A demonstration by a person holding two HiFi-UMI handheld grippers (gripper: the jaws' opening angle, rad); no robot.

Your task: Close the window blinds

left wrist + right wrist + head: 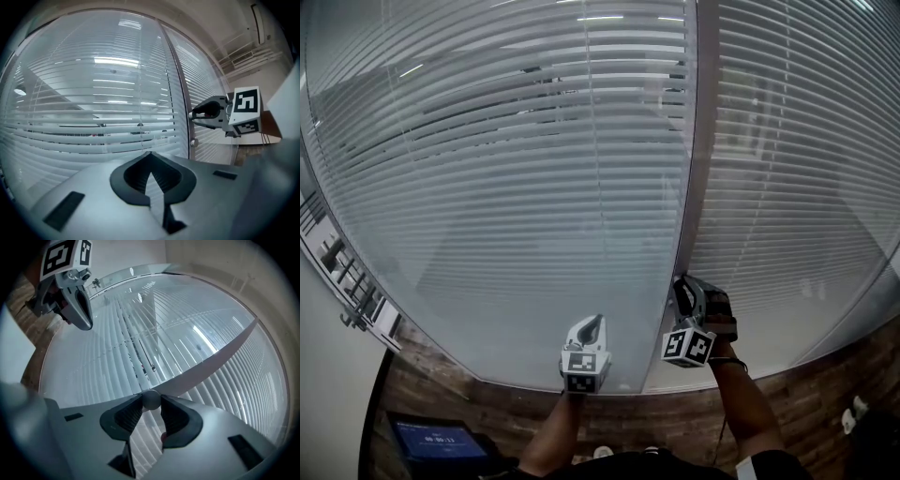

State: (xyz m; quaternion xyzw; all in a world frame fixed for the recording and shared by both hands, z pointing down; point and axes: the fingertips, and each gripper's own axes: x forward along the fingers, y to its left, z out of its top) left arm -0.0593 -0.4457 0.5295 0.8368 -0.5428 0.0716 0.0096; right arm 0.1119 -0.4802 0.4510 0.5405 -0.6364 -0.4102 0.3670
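The right gripper (150, 403) grasps the round knob (151, 398) low on the frame (211, 359) between the blinds (506, 169). The left gripper (150, 155) is clenched on nothing.

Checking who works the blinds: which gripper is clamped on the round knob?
The right gripper, jaws pressed on the knob at the window post; the left gripper has jaws together, empty.

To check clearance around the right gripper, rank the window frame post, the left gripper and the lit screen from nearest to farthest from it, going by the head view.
1. Window frame post: the right gripper is right at it, its jaws closed on a small round knob.
2. Left gripper: just to its left and slightly lower.
3. Lit screen: far off in the lower left corner.
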